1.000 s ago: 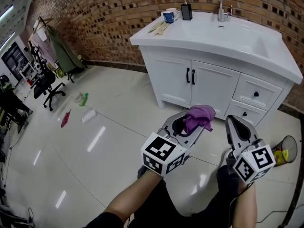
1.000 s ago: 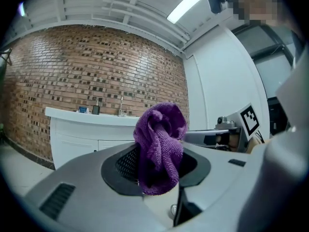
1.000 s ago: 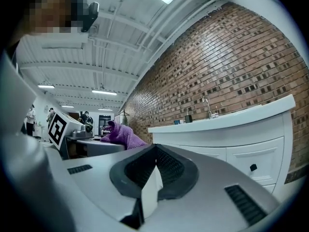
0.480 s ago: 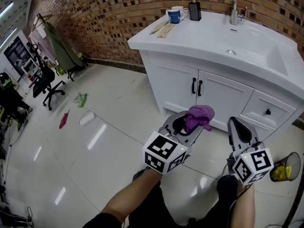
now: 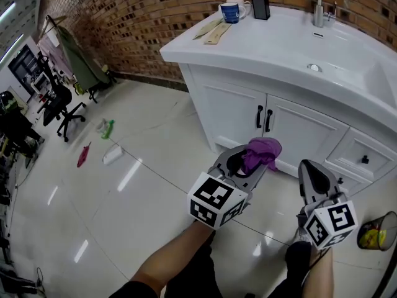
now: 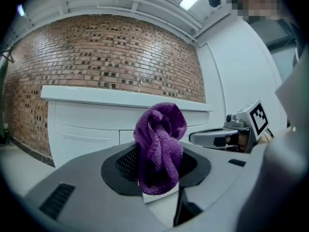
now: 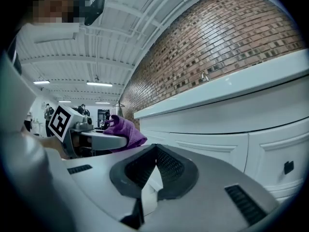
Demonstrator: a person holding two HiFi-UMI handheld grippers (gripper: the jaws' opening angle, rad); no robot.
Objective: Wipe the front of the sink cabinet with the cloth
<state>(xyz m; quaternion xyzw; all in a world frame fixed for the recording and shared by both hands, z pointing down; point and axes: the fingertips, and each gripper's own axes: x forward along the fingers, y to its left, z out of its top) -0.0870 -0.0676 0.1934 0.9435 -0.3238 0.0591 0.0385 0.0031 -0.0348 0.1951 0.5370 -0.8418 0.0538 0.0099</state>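
Observation:
A bunched purple cloth (image 5: 260, 152) (image 6: 159, 144) is clamped in my left gripper (image 5: 248, 163) (image 6: 157, 178), a short way in front of the white sink cabinet (image 5: 291, 126) (image 6: 87, 129). The cabinet has two doors with black handles (image 5: 263, 118) and drawers on the right. My right gripper (image 5: 315, 177) (image 7: 149, 178) hangs beside the left one, shut with nothing between its jaws. In the right gripper view the cloth (image 7: 125, 129) shows at the left and the cabinet front (image 7: 231, 149) fills the right.
On the countertop stand a blue mug (image 5: 231, 11), a dark dispenser (image 5: 261, 5) and a tap (image 5: 319, 8). A wire bin (image 5: 377, 231) sits on the floor at the right. Litter (image 5: 111, 154) and an office chair (image 5: 59, 107) lie far left.
The cabinet has grown larger and shifted right in the head view as the person stepped closer. Both grippers keep their pose, cloth still held.

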